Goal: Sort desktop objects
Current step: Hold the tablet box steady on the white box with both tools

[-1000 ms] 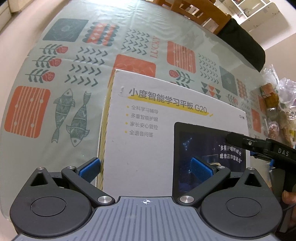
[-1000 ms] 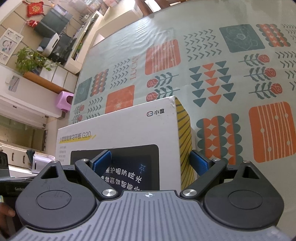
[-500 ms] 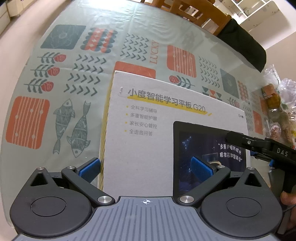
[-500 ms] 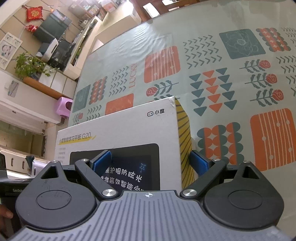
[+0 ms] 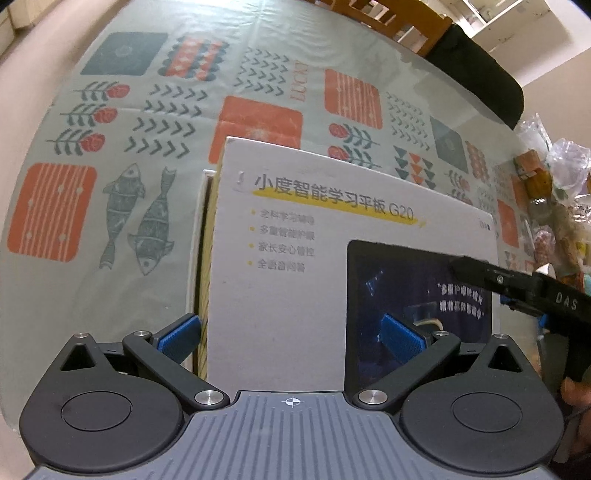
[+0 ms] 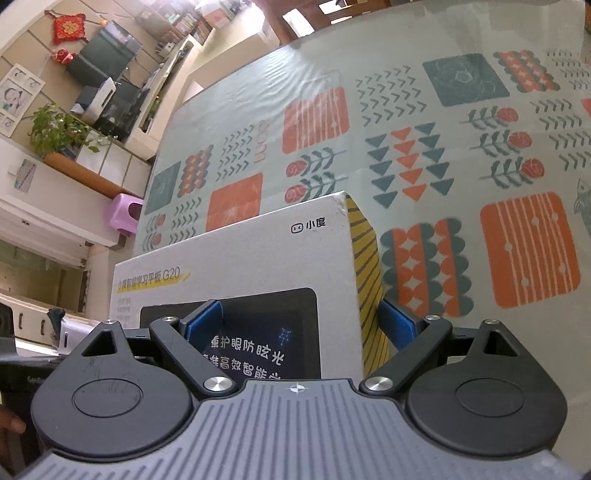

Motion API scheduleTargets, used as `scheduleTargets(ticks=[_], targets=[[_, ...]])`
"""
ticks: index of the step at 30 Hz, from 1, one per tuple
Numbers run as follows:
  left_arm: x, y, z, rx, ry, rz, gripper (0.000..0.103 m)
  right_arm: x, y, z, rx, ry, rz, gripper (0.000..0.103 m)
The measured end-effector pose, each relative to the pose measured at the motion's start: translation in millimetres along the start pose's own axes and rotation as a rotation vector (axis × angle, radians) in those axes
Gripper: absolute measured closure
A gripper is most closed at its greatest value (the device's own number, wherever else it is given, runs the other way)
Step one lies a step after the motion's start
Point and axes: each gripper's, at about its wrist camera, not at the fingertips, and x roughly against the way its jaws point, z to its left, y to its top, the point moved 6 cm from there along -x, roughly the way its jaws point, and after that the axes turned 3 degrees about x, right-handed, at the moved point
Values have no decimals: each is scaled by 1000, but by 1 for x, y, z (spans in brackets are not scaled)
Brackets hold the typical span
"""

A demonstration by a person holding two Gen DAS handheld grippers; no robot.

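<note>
1. Holding one side each, two grippers had the white tablet box (image 5: 295, 280) between them, over a surface covered by a patterned tablecloth (image 5: 110, 155).
2. The left gripper (image 5: 291, 332) reached over the box's left edge. One blue finger (image 5: 177, 338) sat outside the striped yellow side and the other lay over the printed dark screen on top. The fingers were spread wide and straddled the corner; I could not tell if they were squeezing it.
3. The right gripper (image 6: 299, 325) did the same at the box's other edge (image 6: 236, 280). One of its blue fingers (image 6: 397, 325) was just beside the yellow striped side, the other over the dark picture. These fingers were spread wide too, and any pinch was hidden.
4. A big flat box is too wide for one gripper, so I think two were used, one at each end, to keep it level.
5. In the left view a thin white part stuck out beside the lid's left edge. It may have been the bottom tray, so perhaps the lid was coming up. That was a guess.
6. Crinkly snack bags (image 5: 554, 192) sat well apart at the far right, near a wooden chair (image 5: 399, 18).
</note>
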Motion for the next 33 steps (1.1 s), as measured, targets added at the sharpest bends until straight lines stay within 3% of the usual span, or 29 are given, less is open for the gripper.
scheduleTargets(ticks=[15,33], targets=[[-6,1,5,14,25,14,0,-9,-5,5,-17,30,10,0],[-21,29,7,31,19,78,0,-31,29,2,21,6,45,0]])
